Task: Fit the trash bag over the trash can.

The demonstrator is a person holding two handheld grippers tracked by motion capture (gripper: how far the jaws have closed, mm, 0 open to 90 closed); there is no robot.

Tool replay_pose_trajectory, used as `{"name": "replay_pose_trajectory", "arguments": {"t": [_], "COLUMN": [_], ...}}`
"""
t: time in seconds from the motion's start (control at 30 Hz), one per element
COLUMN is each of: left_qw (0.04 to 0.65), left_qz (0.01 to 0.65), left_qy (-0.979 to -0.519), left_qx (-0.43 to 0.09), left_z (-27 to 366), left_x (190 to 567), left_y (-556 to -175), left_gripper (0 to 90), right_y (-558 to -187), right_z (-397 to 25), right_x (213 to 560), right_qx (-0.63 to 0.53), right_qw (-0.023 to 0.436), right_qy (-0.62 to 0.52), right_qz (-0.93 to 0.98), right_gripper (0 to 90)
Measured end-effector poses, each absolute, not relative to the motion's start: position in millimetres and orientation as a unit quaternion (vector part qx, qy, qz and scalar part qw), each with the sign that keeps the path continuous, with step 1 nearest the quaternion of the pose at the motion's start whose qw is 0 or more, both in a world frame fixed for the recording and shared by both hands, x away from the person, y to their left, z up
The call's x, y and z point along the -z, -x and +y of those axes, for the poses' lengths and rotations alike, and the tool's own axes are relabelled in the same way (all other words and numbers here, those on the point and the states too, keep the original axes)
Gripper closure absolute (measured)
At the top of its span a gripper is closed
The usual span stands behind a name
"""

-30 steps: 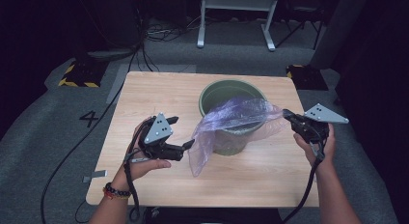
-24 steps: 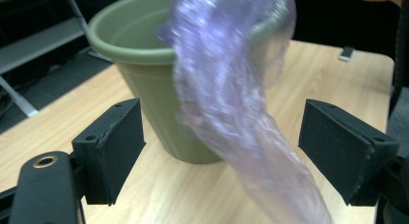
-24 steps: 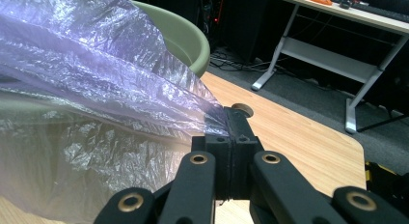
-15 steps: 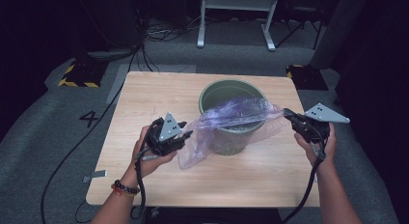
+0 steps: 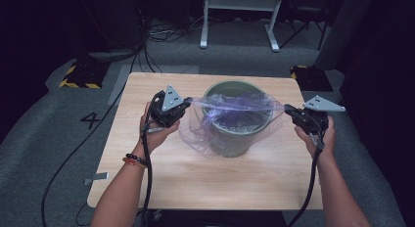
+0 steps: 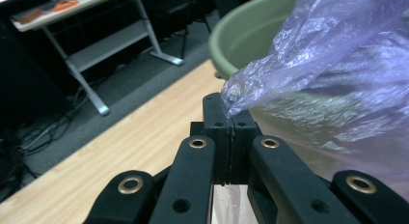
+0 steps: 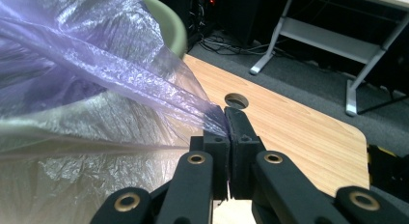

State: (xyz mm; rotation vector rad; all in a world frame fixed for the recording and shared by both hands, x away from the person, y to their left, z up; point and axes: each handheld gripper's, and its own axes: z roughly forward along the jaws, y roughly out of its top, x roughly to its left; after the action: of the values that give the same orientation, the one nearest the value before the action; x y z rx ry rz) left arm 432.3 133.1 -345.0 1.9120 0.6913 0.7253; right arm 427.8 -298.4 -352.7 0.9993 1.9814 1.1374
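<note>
A green round bin (image 5: 238,139) stands near the middle of the wooden table (image 5: 205,183). A clear purplish plastic bag (image 5: 235,109) is stretched across the bin's top and hangs down its front. My left gripper (image 5: 187,104) is shut on the bag's left edge, just left of the bin. My right gripper (image 5: 288,109) is shut on the bag's right edge, to the right of the bin. In the left gripper view the bag (image 6: 333,74) bunches into my closed left gripper (image 6: 230,105), with the bin (image 6: 241,35) behind. In the right gripper view the bag (image 7: 111,74) is pinched the same way in my right gripper (image 7: 225,119).
The table has a round cable hole (image 7: 236,100) near its far right corner. Grey carpet surrounds the table, with a white metal stand (image 5: 240,16) behind it and cables (image 5: 73,153) trailing on the floor at left.
My left gripper has taken hold of the bag's left edge and lifted it up and back. The bag, which hung bunched at the bin's front, now spreads taut over the bin's mouth.
</note>
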Motion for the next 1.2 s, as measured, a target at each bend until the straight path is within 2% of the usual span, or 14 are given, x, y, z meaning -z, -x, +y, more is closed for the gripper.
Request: {"name": "replay_pose_trajectory", "arguments": {"t": [0.57,0.77,1.2], "left_qw": [0.45,0.445,0.409], "left_qz": [0.367,0.383,0.383], "left_qy": [-0.781,-0.78,-0.811], "left_qx": [-0.231,-0.216,-0.168], "left_z": [121,114,90], "left_x": [386,399,423], "left_y": [-505,-517,-528], "left_gripper": [89.4,89.4,89.3], "right_y": [-481,-489,-489], "right_z": [-281,-277,-269], "right_x": [390,405,427], "right_qx": [-0.4,-0.396,-0.401], "right_qw": [0.268,0.255,0.209], "right_qy": [-0.415,-0.419,-0.403], "right_qz": [0.772,0.776,0.796], "right_gripper": [89.3,89.3,89.4]}}
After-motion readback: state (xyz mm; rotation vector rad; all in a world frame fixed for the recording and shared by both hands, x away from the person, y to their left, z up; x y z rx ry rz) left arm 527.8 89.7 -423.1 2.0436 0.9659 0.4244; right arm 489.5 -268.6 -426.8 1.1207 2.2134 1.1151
